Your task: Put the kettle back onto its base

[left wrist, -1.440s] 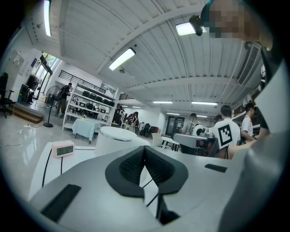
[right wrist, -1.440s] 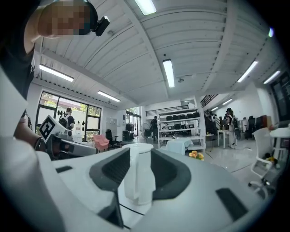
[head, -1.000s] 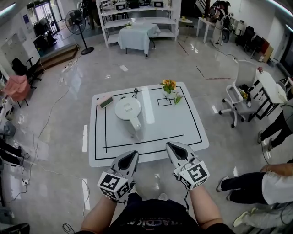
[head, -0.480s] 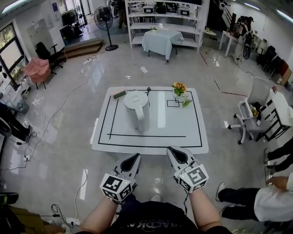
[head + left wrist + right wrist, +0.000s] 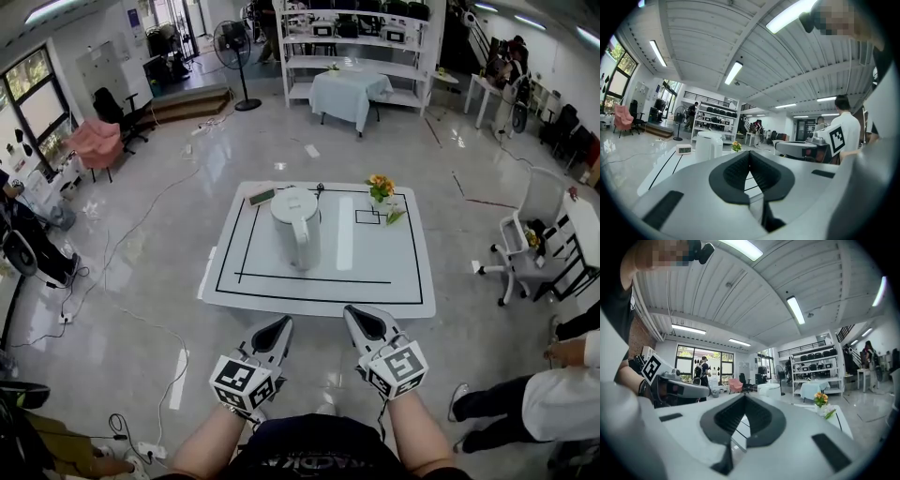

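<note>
A white kettle (image 5: 298,225) stands upright on the left half of a low white table (image 5: 412,281) marked with black lines. It also shows far ahead in the left gripper view as the kettle (image 5: 708,146) and in the right gripper view as the kettle (image 5: 769,389). No separate base is clearly visible. A small black square outline (image 5: 367,217) is drawn right of the kettle. My left gripper (image 5: 279,327) and right gripper (image 5: 357,317) hang side by side over the floor, short of the table's near edge. Both are shut and hold nothing.
On the table are a small clock (image 5: 262,197) and a vase of flowers (image 5: 381,187). A white office chair (image 5: 530,230) stands to the right. A person (image 5: 553,398) stands at lower right. Cables (image 5: 141,323) run over the floor on the left. A fan (image 5: 232,42) and shelves (image 5: 361,37) are behind.
The view has swung, so the table and kettle now sit more centred ahead. Both grippers have turned along with it and stayed shut and side by side.
</note>
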Tool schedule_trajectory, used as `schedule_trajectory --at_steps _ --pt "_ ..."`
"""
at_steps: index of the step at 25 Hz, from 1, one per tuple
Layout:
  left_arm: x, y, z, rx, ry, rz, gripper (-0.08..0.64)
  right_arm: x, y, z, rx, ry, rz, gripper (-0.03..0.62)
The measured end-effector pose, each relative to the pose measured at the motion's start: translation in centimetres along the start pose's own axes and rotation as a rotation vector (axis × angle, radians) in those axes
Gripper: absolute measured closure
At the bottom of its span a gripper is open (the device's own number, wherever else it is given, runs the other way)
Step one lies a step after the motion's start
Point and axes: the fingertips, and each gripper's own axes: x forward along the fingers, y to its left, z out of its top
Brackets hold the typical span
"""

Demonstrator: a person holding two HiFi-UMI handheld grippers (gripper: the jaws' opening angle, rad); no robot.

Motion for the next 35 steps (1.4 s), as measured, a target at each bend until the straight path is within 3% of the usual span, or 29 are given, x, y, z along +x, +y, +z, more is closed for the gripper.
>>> schedule_trajectory --at_steps 35 --pt "-1.7 -0.1 -1.4 -0.036 0.013 -0.015 0.555 -0.7 2.1 -1.2 0.011 0.032 -0.019 0.591"
